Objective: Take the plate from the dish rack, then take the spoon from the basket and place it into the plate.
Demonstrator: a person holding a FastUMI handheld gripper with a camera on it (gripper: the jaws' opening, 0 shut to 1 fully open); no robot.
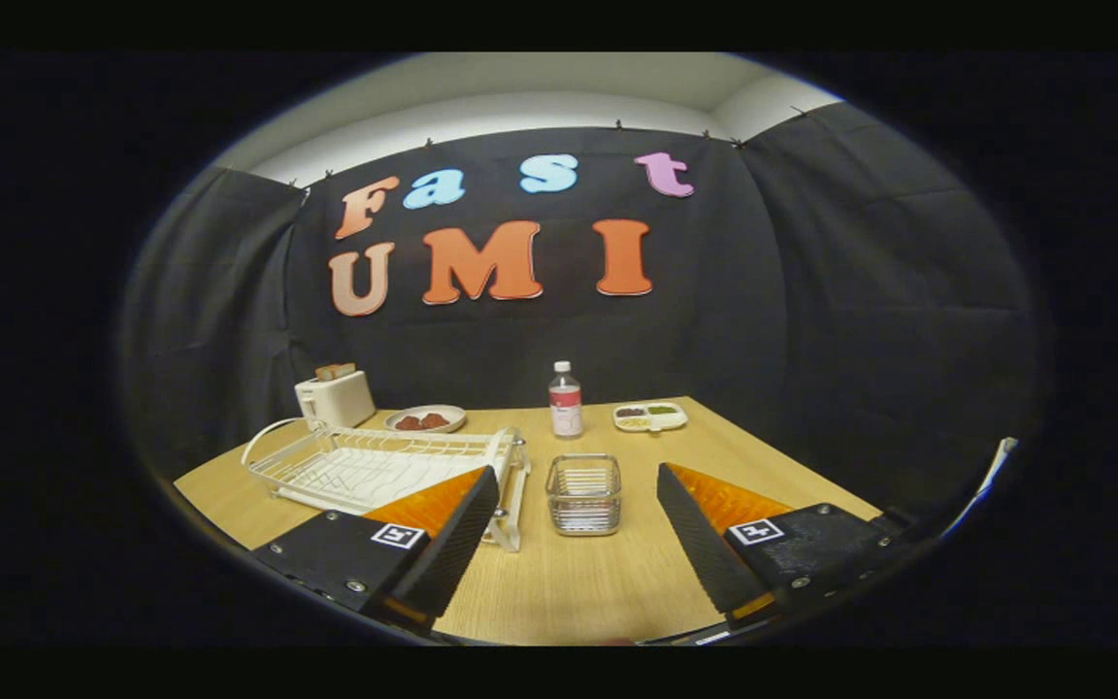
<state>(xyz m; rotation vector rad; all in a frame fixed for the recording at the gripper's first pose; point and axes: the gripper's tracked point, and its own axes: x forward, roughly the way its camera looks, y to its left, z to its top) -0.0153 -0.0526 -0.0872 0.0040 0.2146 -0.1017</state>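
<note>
A white wire dish rack (375,464) lies on the wooden table (569,582), just ahead of my left finger, whose tip overlaps the rack's near right corner. A small metal wire basket (584,497) stands upright a short way ahead, in line with the gap between my fingers. What is inside it is too small to tell. My gripper (578,474) hangs above the table's near part, open, with nothing between its black and orange fingers (447,529). A round plate (426,418) with brown pieces on it sits beyond the rack.
A white toaster (335,396) with bread in it stands at the back left, beside that plate. A small bottle (566,400) with a white cap stands behind the basket. A white divided tray (650,416) lies to its right. Black cloth walls close the table's far sides.
</note>
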